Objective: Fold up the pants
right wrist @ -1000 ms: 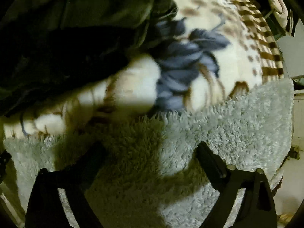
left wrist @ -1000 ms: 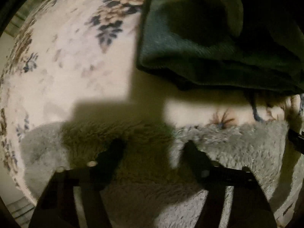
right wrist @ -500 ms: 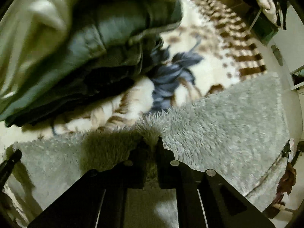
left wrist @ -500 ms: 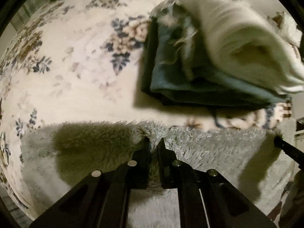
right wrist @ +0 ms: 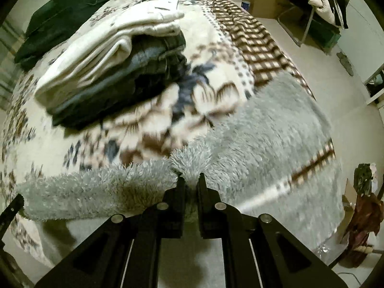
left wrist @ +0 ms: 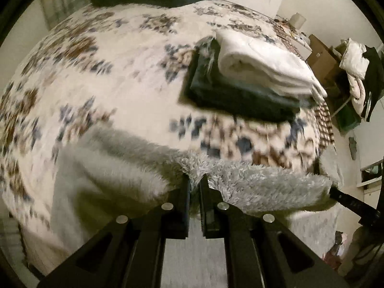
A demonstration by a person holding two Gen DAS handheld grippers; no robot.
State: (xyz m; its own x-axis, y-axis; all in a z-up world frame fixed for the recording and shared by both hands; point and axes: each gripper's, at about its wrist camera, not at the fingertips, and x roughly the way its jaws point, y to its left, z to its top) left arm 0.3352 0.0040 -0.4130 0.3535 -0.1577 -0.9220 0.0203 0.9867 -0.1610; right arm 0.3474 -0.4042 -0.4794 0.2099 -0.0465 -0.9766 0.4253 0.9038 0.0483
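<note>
- Left tongs (left wrist: 195, 180) are pinched nearly closed on the near edge of the fluffy grey pants (left wrist: 252, 182).
- Right tongs (right wrist: 190, 180) grip the same edge likewise.
- The pants lie on the floral bed (left wrist: 108, 60), the held edge raised and stretched between both tongs, running 3 to 9 o'clock.
- A folded clothes stack (right wrist: 115, 72) sits at 11 o'clock from the right tongs, so the fold likely carries the edge toward 12 o'clock.
</note>
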